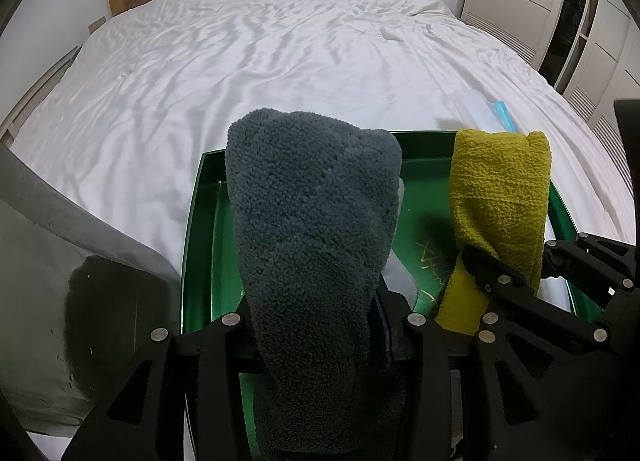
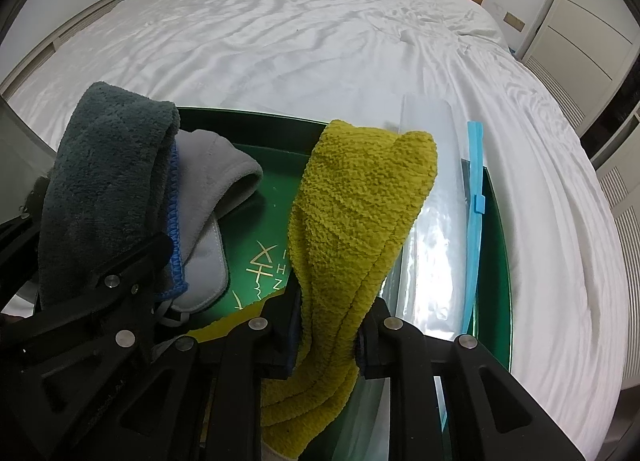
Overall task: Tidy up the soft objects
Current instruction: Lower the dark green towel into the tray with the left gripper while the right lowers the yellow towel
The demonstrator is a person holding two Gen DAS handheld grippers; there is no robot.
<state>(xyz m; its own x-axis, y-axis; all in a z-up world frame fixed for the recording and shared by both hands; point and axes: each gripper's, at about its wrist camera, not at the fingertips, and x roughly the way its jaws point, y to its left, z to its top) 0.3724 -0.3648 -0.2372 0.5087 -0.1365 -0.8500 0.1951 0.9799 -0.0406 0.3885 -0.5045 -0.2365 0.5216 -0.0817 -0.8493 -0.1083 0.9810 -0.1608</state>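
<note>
Towels held upright over the green tray (image 1: 202, 221) on the bed (image 1: 248, 61).
Above the tray's left half, the grey towel (image 1: 312, 229) is clamped by the left gripper (image 1: 320, 325); above its right half, the yellow-green towel (image 2: 352, 213) is pinched by the right gripper (image 2: 326, 325), beside a clear zip bag (image 2: 436, 221).

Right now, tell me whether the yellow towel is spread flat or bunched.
Bunched: the yellow towel stands in folds between the right gripper's jaws, over the green tray.
</note>
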